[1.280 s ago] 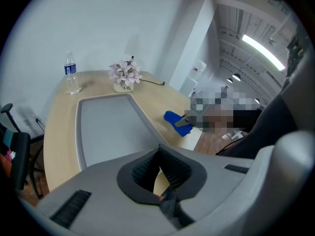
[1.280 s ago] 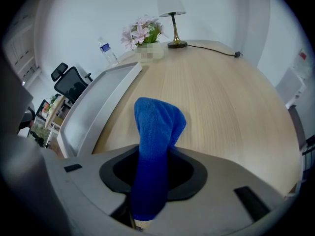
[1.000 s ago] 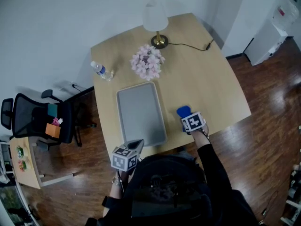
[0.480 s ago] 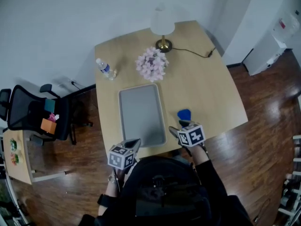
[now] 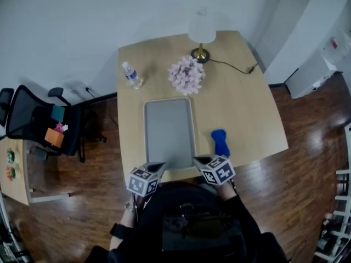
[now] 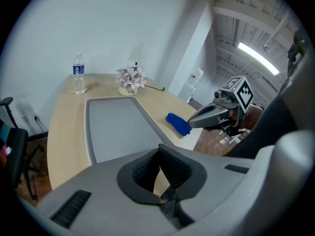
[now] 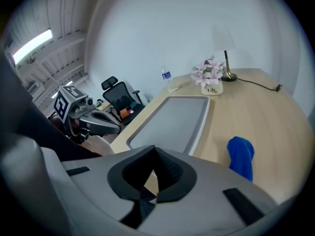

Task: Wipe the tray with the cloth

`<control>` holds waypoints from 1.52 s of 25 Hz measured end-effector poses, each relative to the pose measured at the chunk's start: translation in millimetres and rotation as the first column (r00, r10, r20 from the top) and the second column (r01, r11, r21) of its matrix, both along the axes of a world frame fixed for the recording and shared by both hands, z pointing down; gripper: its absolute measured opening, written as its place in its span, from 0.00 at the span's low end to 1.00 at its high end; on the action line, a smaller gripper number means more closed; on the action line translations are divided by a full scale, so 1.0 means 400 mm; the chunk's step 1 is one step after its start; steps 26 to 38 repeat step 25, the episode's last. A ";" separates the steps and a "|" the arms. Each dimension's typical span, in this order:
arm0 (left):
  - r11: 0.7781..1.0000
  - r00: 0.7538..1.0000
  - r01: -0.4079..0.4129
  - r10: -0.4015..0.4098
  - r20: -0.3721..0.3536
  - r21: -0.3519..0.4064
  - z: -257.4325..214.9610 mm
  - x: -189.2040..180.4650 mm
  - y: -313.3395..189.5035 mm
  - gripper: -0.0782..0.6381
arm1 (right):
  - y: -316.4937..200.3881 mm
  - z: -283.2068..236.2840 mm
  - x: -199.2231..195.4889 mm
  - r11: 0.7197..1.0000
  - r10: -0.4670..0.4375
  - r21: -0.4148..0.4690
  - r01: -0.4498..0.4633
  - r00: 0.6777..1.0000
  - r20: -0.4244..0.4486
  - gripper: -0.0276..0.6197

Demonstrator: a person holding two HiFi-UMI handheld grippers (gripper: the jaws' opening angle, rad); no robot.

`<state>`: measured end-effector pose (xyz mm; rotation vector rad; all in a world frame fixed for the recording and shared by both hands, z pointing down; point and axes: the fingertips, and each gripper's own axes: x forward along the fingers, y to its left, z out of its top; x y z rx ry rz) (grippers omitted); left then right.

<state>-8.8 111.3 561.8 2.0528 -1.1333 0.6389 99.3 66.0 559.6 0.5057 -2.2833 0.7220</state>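
Note:
The grey tray (image 5: pixel 170 109) lies lengthwise on the wooden table, with nothing in it. A blue cloth (image 5: pixel 220 142) lies crumpled on the table just right of the tray, and no gripper touches it. My right gripper (image 5: pixel 201 160) hovers at the near table edge, off the tray's near right corner. Its jaws are closing to shut with nothing between them. My left gripper (image 5: pixel 159 166) hangs at the near edge by the tray's near left corner, jaws shut and empty. The tray (image 6: pixel 113 127) (image 7: pixel 172 122) and the cloth (image 6: pixel 178 123) (image 7: pixel 241 157) show in both gripper views.
At the far end of the table stand a pot of pink flowers (image 5: pixel 186 74), a lamp (image 5: pixel 201 34) with its cable (image 5: pixel 236 67), and a water bottle (image 5: pixel 130 74). An office chair (image 5: pixel 38 122) and a small side table (image 5: pixel 13 171) stand on the floor at left.
My right gripper has drawn back from the cloth toward the near table edge and to the left. The cloth now lies uncovered. The left gripper has barely moved.

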 end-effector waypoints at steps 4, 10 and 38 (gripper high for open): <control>1.000 1.000 -0.002 0.002 0.007 -0.004 0.004 -0.013 0.007 0.11 | 0.015 0.018 -0.008 1.000 -0.026 -0.007 0.026 0.999 -0.036 0.04; 1.000 1.000 -0.014 0.014 0.015 0.000 0.007 -0.021 -0.009 0.11 | 0.005 0.026 -0.001 1.000 -0.004 -0.028 0.003 0.998 -0.059 0.04; 0.997 0.996 -0.078 0.076 0.053 0.026 -0.011 -0.009 -0.124 0.11 | -0.097 -0.006 -0.052 0.999 -0.014 0.031 0.016 0.997 -0.078 0.04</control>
